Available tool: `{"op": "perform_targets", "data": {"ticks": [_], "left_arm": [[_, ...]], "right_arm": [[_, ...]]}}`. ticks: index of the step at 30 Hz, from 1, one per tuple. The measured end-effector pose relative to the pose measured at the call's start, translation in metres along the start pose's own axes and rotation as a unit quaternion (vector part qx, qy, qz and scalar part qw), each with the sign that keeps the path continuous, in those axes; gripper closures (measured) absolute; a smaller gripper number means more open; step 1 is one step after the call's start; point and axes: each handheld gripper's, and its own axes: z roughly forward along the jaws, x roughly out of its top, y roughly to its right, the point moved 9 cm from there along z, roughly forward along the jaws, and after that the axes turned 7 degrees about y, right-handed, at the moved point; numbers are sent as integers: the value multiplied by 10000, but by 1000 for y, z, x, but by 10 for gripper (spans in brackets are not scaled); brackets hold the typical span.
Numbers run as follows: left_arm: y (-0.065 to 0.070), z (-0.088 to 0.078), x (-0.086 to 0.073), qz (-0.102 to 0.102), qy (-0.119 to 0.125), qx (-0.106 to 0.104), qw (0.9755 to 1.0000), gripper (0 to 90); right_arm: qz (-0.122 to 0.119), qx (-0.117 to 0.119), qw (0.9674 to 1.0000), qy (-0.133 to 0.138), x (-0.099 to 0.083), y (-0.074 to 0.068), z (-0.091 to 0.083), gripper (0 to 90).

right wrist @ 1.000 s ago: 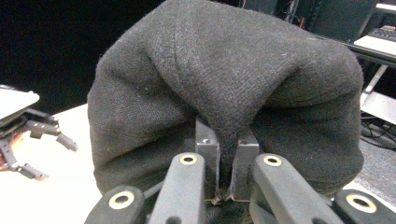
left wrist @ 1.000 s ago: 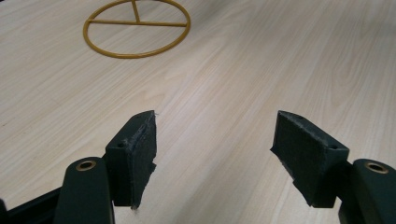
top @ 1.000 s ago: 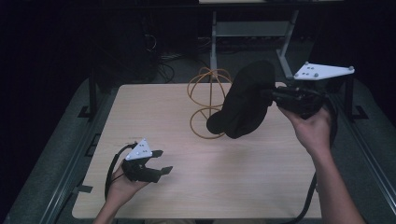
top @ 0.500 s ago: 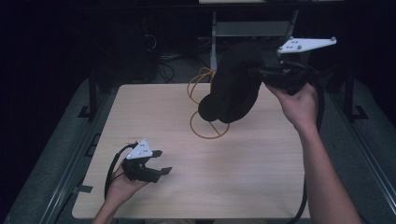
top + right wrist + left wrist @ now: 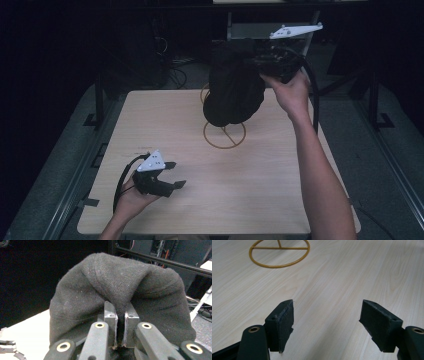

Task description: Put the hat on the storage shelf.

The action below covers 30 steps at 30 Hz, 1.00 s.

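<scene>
Item, black knitted cap (image 5: 233, 90): held in the air above the far middle of the wooden table (image 5: 260, 200), pinched by a fold of its fabric between the jaws of the right gripper (image 5: 260, 61), which are clamped tight on the cloth; in the right gripper view the cap (image 5: 120, 297) drapes over and around the two pads, so the grip looks to be on the brim or a gathered edge, likely so that the body hangs free and open downward. Item, brass-coloured wire stand (image 5: 224, 134): ring base flat on the table directly below the cap, its upright and upper loop largely hidden behind the hanging fabric; the cap seems placed over it either for lowering onto the stand or for lifting clear, and which cannot be told. Item, left gripper (image 5: 170, 175): near the table's front left edge, well apart from cap and stand, jaws apart with nothing between them, apparently in reserve; its own view shows the stand's ring (image 5: 279, 253) cut off at the top. Surroundings beyond the table dark, racks and cables indistinct
</scene>
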Motion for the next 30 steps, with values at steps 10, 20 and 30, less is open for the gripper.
{"op": "perform_targets", "data": {"ticks": [10,20,30], "left_arm": [[-1,-1,3,15,123,13,9999,264],[-3,-2,2,-4,188,18,9998,264],[0,1,-1,-18,75,-31,10000,264]], "right_arm": [[446,120,9989,39,-7,5,44,839],[666,86,9977,-47,-18,7,75,830],[497,-179,9982,-277,-29,8,96,710]]}}
